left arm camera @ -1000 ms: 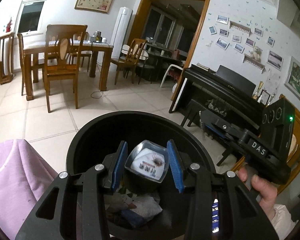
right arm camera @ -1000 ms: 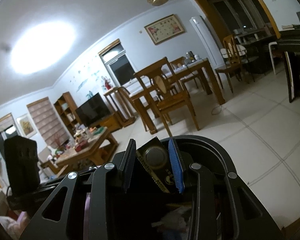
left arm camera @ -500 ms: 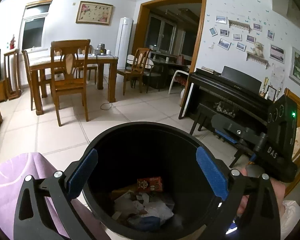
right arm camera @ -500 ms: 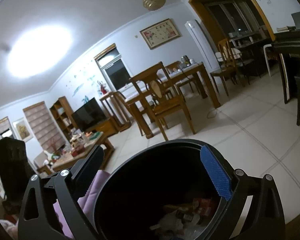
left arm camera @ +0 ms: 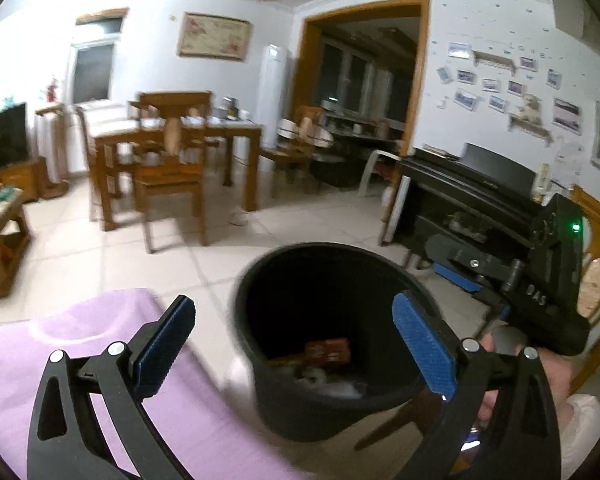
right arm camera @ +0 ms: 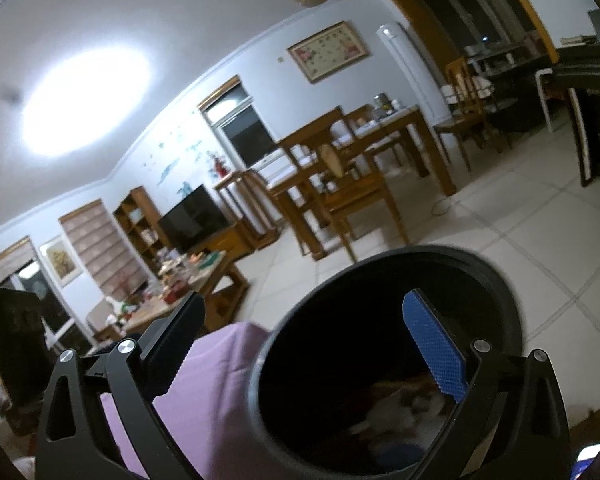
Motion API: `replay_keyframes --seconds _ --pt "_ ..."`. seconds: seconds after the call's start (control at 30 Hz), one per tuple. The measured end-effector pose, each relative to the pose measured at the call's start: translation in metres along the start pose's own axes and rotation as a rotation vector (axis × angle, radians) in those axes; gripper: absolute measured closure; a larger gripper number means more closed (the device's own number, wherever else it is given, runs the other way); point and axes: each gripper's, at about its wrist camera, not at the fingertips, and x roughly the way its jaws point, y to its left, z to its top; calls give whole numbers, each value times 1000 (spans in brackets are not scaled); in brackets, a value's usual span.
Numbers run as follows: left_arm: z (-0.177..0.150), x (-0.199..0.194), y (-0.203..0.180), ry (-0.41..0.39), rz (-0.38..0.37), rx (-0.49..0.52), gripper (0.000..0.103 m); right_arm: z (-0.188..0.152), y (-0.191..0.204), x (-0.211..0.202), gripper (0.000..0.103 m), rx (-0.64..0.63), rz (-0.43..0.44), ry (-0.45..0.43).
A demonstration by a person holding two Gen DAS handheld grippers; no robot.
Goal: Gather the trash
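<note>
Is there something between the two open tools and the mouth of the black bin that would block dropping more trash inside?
Nothing visible does. The black bin has no lid, and its mouth is open under the left tool and the right tool. Both are empty. The trash lies low at the bottom.

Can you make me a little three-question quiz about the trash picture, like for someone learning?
1. True or false: the left tool is holding a piece of trash.
2. What colour is the trash bin? A) white B) black C) green
3. Fill in: the cloth beside the bin is ____.

Key
1. False. Its jaws are wide apart with nothing between them, and so are those of the right tool.
2. B. It is black, with a red packet and pale wrappers lying inside.
3. Purple.
</note>
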Motion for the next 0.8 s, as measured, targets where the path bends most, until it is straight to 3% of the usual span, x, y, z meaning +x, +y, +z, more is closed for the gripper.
replay_keyframes --seconds 0.3,0.53,0.63,0.8 --pt "-25 -90 64 -12 257 -55 5 -42 118 32 5 -39 197 160" --pt "-60 -164 129 -32 480 -170 5 -100 234 68 6 -91 356 360" --pt "-73 -193 152 -51 551 -238 5 -126 277 78 6 -136 355 420" --pt "-92 -222 178 -62 615 -298 5 -161 329 80 6 -223 321 431"
